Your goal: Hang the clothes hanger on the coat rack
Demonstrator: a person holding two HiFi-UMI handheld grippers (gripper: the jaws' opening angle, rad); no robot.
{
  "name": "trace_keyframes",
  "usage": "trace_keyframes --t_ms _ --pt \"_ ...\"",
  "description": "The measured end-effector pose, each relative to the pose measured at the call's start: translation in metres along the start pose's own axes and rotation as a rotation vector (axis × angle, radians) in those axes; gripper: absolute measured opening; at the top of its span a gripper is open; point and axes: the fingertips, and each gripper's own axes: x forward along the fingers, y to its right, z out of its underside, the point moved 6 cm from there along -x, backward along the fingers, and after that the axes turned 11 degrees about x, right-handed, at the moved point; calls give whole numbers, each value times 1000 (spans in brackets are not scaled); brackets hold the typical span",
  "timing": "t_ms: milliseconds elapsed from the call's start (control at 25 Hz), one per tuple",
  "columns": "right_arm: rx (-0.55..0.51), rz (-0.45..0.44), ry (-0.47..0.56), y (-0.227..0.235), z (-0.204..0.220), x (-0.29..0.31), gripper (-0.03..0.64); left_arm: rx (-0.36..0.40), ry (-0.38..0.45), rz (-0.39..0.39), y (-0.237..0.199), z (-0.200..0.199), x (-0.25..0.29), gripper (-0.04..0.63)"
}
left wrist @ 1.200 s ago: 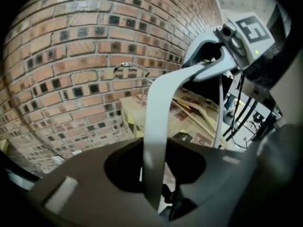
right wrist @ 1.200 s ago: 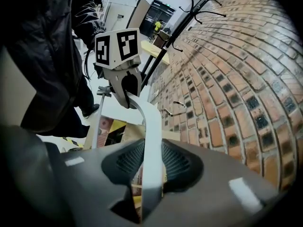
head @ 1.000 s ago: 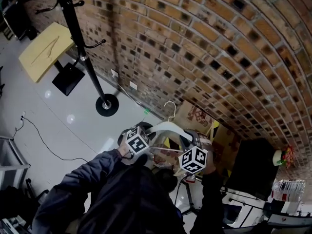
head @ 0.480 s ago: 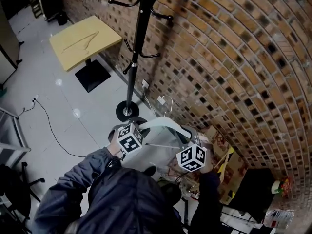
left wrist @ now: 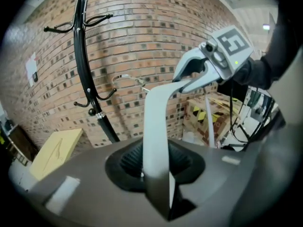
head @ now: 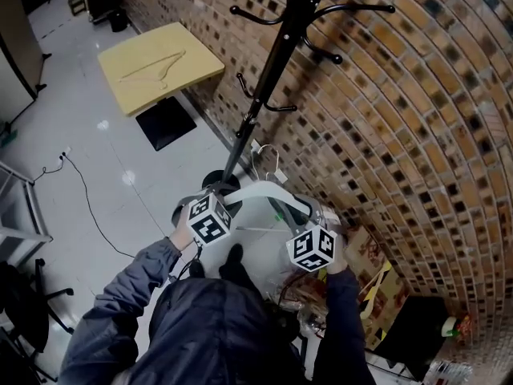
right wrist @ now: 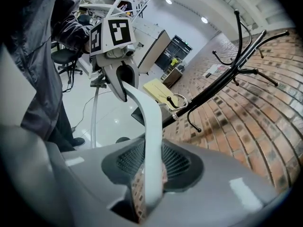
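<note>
A white clothes hanger (head: 264, 192) with a thin metal hook (head: 272, 163) is held level between both grippers. My left gripper (head: 218, 205) is shut on its left end, my right gripper (head: 323, 219) on its right end. In the left gripper view the hanger arm (left wrist: 156, 126) runs from the jaws to the right gripper (left wrist: 208, 65). The right gripper view shows the hanger arm (right wrist: 149, 126) reaching to the left gripper (right wrist: 116, 56). The black coat rack (head: 276, 58) stands just beyond the hook, against the brick wall; its curved pegs (head: 357, 9) are above the hanger.
The rack's round base (head: 215, 184) sits on the glossy floor below the hanger. A yellow table (head: 132, 50) bearing another hanger (head: 152, 72) stands to the left. The brick wall (head: 417, 119) is close on the right, with cardboard boxes (head: 370, 283) at its foot. A cable (head: 88, 207) lies on the floor.
Both grippers have carried the hanger toward the coat rack, which was far off at the upper left. The rack now rises directly ahead of the hook.
</note>
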Motion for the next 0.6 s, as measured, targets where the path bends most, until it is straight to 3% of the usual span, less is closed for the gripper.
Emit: trace_keyframes --t_ms 280,600 --pt "-11 -32 -12 53 15 53 118 -31 -25 0 -46 -8 54 106" --pt "-168 11 -150 151 28 106 118 -158 111 -8 -117 -47 142 106"
